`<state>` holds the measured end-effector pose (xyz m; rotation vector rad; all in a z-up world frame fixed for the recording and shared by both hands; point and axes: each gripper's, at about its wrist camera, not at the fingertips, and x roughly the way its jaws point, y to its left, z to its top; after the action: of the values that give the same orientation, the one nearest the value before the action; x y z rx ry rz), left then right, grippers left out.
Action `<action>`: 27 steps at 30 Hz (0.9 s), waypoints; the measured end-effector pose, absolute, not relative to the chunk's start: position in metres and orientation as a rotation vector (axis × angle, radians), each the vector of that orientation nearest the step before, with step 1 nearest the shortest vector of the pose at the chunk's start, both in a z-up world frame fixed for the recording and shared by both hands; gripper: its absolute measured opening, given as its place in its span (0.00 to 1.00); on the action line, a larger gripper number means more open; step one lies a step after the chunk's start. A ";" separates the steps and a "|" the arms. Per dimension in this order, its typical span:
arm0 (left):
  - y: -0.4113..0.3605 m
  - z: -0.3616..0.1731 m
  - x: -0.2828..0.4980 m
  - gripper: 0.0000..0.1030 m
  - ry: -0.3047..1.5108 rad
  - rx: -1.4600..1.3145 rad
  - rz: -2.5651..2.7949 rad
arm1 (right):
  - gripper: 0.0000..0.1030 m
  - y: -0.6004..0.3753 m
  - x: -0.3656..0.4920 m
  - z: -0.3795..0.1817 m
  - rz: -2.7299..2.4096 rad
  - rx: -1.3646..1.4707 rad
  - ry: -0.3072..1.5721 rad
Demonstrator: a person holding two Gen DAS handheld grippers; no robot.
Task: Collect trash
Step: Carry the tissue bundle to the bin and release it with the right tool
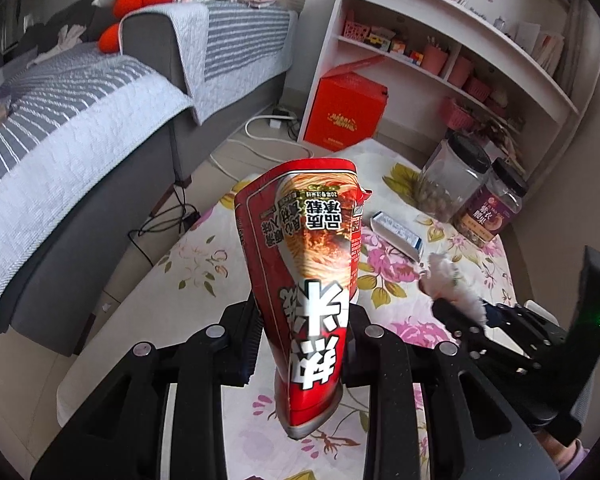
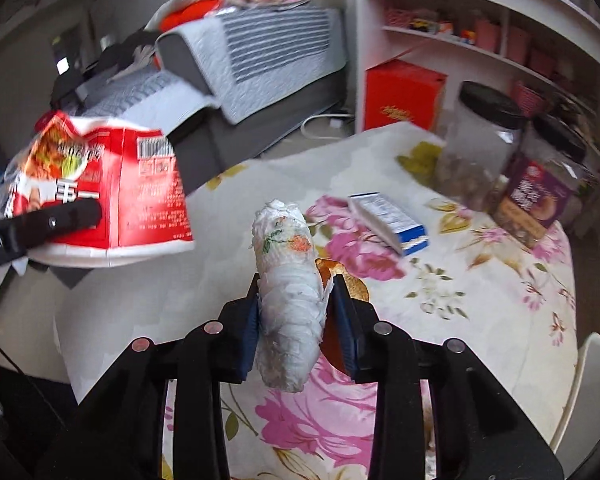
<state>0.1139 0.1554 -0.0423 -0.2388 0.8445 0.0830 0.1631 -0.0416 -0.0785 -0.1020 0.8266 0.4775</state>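
Your left hand-held gripper (image 1: 300, 340) is clamped on a flattened red noodle cup (image 1: 308, 264), its pads pressing the crushed sides so the cup stands up between them, above the counter (image 1: 172, 280) with its floral cloth. In the right wrist view that same cup shows at the left edge, held clear of the cloth.

Your right hand-held gripper (image 2: 294, 328) is closed tight on a crumpled tissue wad (image 2: 288, 280), the blue pads (image 2: 252, 336) squeezing it from both sides; the wad sticks up beyond the fingertips and hangs above the cloth, not touching it. Just behind the right pad a small orange-brown scrap (image 2: 332, 270) lies on the cloth; what it is you cannot tell.

Farther out on the counter lies a small white-and-blue box (image 2: 388, 220) on its side. Beyond it, near the far edge, stand two clear jars with black lids (image 2: 480, 136), just beside each other, one with a purple label. Past the counter a red carton (image 2: 404, 92) sits on the floor against a white shelf unit (image 1: 440, 52), and a grey sofa (image 1: 100, 128) with striped covers lies to the left.
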 end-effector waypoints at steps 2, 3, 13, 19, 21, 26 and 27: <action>0.148 -0.040 0.113 0.29 0.829 -0.233 0.090 | 0.31 -0.051 0.161 -0.076 0.451 -0.090 0.820; 0.145 -0.040 0.113 0.29 0.825 -0.232 0.093 | 0.31 -0.054 0.161 -0.075 0.438 -0.087 0.816; 0.100 -0.031 0.112 0.29 0.753 -0.178 0.144 | 0.31 -0.107 0.157 -0.057 0.246 -0.037 0.734; 0.068 -0.024 0.117 0.29 0.723 -0.135 0.122 | 0.31 -0.145 0.153 -0.050 0.152 0.006 0.716; 0.056 -0.022 0.119 0.29 0.715 -0.132 0.109 | 0.31 -0.158 0.151 -0.049 0.124 0.017 0.712; 0.022 -0.023 0.125 0.29 0.720 -0.131 0.061 | 0.31 -0.191 0.147 -0.044 0.064 0.047 0.701; 0.016 -0.023 0.126 0.29 0.720 -0.128 0.053 | 0.31 -0.198 0.145 -0.044 0.051 0.052 0.697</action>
<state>0.1265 0.0156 -0.0226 -0.1283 0.7199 0.0527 0.1454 -0.1977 -0.0436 0.0517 0.6966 0.0513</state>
